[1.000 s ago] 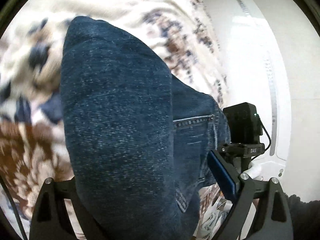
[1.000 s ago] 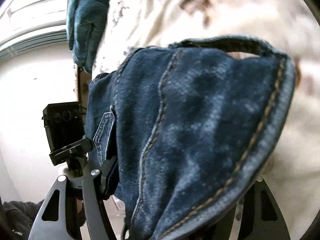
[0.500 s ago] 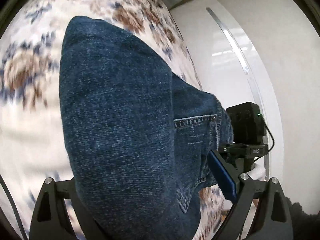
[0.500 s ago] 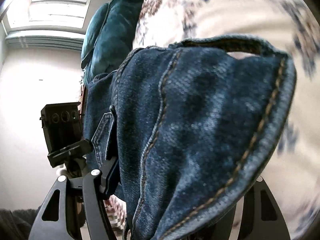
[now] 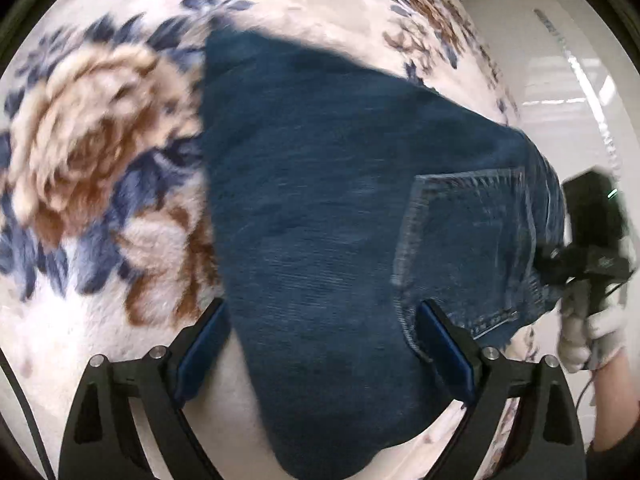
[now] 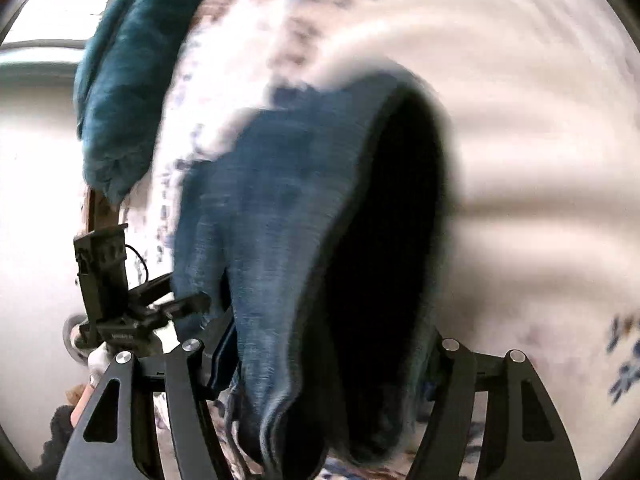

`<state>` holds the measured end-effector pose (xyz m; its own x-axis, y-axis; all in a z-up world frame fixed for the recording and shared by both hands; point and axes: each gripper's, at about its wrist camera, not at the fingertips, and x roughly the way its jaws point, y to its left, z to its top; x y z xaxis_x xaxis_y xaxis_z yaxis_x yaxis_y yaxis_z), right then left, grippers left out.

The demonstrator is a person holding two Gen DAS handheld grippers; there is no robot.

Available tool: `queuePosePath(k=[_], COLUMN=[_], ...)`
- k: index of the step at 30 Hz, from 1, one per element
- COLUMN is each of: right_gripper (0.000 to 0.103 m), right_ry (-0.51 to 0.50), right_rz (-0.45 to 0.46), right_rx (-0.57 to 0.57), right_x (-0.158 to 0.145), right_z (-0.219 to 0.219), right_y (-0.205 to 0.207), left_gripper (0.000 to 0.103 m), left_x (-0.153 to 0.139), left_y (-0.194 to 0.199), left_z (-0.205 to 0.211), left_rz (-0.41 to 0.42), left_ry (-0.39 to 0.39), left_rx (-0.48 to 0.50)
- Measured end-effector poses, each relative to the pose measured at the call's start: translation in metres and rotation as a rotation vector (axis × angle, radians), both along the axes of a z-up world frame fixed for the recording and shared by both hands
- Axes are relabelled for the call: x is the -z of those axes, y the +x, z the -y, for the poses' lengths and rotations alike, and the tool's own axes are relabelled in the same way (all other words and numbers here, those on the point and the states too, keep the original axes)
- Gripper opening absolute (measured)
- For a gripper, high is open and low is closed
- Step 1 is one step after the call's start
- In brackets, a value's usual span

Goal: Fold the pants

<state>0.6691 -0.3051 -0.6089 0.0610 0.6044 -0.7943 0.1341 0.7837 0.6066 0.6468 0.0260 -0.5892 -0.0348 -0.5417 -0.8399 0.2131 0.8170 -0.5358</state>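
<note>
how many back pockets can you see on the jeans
1: a stitched back pocket on the jeans, at the right in the left wrist view beside the left gripper's right finger. Folds may hide another.

no text, label or number can be read here. in the left wrist view a pale mark sits on the black camera mount (image 5: 600,266) at about 3 o'clock, too blurred to make out. in the right wrist view small print on the black mount (image 6: 120,336) at about 8 o'clock is likewise unreadable.
</note>
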Motion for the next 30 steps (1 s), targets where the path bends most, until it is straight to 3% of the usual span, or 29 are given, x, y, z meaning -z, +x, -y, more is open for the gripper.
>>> queuePosePath(k=[4, 5, 7, 10, 11, 14, 18, 23, 30], right_gripper=[0.078, 0.079, 0.092, 0.097, 0.097, 0.098, 0.098, 0.098, 0.098], right_ry=[0.036, 0.037, -0.024, -0.264, -0.395, -0.621, -0.709, -0.725, -0.747], right_rz=[-0.031, -0.027, -0.013, 0.047, 0.094, 0.162, 0.203, 0.226, 0.305], right_rx=[0.095, 0.109, 0.113, 0.092, 0.092, 0.138, 0.181, 0.2, 0.274], right_x=[0.021, 0.02, 0.009, -0.031, -0.052, -0.103, -0.16, -0.228, -0.357], right_z=[0.021, 0.022, 0.019, -0.001, -0.01, -0.031, -0.069, -0.09, -0.104], right_y=[-0.027, -0.029, -0.031, -0.038, -0.047, -0.075, -0.113, -0.176, -0.265], left_gripper=[0.095, 0.095, 0.095, 0.094, 0.094, 0.095, 0.095, 0.095, 0.095], left_x=[-0.008, -0.015, -0.038, -0.075, -0.084, -0.113, -0.155, -0.22, -0.341], left_y=[-0.001, -0.002, 0.001, -0.019, -0.028, -0.06, -0.092, -0.128, -0.2], left_z=[-0.004, -0.003, 0.016, 0.014, 0.009, 0.003, 0.009, 0.022, 0.007], left_rz=[0.03, 0.038, 0.096, 0.236, 0.271, 0.315, 0.341, 0.374, 0.453], left_ry=[0.041, 0.075, 0.178, 0.372, 0.412, 0.501, 0.511, 0.485, 0.445], left_rx=[0.002, 0.001, -0.019, -0.041, -0.051, -0.071, -0.096, -0.118, -0.153])
